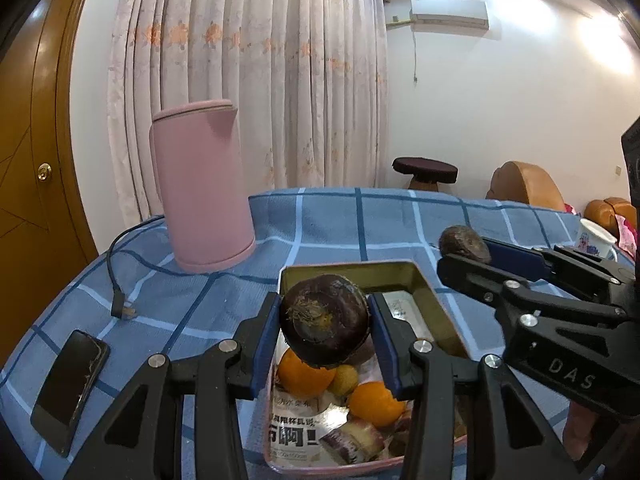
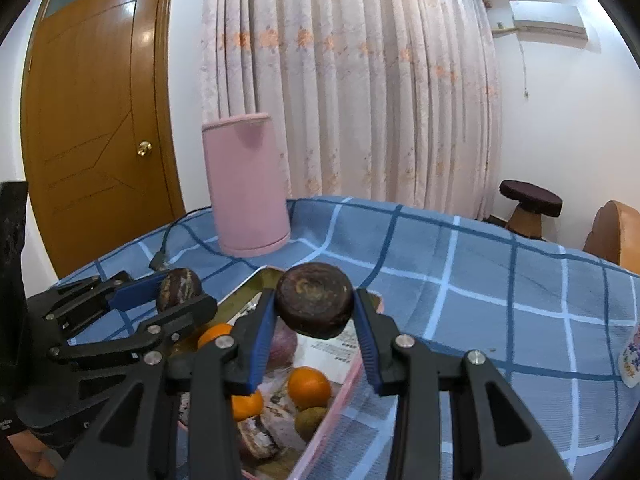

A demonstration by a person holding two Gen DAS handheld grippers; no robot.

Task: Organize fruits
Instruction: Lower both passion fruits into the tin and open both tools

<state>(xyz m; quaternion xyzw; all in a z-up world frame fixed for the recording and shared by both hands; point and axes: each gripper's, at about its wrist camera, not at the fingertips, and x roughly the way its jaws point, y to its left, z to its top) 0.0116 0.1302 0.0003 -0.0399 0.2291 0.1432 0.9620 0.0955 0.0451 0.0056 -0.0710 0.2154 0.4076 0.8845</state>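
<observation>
Over the metal tin, already holding oranges and small fruits, the left gripper fingers clamp one dark round fruit. The right gripper clamps another. Both remain to drop. Beyond the tin, checked counter lies open; the pink kettle stands far left.

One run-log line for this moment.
left gripper: shut on dark fruit | right gripper: shut on second dark fruit | both over tin
</observation>
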